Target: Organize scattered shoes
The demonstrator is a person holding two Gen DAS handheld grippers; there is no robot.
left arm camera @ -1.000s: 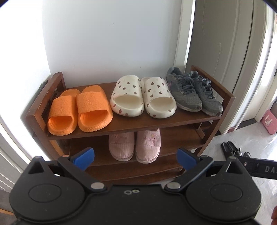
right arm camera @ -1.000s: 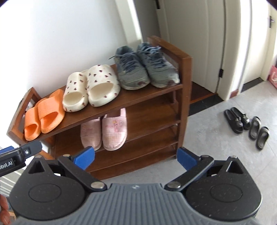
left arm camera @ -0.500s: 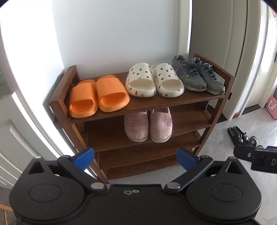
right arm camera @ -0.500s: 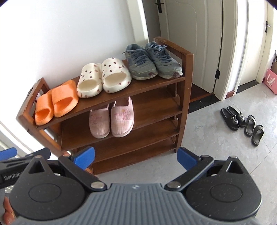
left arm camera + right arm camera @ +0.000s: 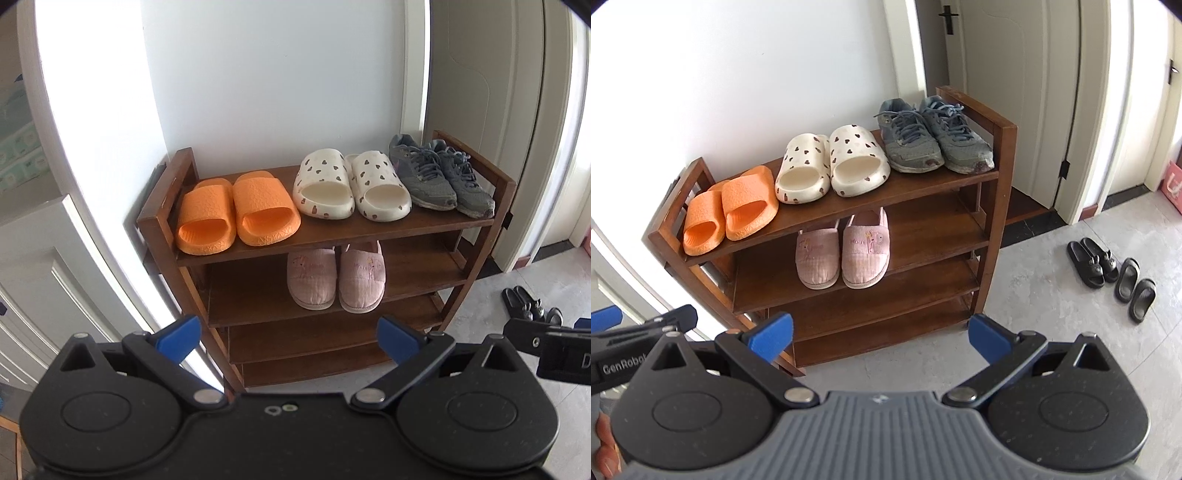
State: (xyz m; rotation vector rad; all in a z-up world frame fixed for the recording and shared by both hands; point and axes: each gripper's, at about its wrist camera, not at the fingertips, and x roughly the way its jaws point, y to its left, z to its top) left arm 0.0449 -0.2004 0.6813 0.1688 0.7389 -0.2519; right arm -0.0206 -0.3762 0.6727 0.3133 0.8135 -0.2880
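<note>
Both grippers' blue-padded fingers (image 5: 178, 338) spread wide, empty, facing a dark wooden rack (image 5: 332, 227) of ribbed orange slides (image 5: 236, 210).

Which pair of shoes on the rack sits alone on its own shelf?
The pink slippers. They are the only pair on the second shelf, while the orange slides, heart-print slides and grey sneakers share the top one.

Home entryway: wooden shoe rack (image 5: 1004, 155), doors (image 5: 1015, 74), tiled floor (image 5: 1052, 332).
</note>
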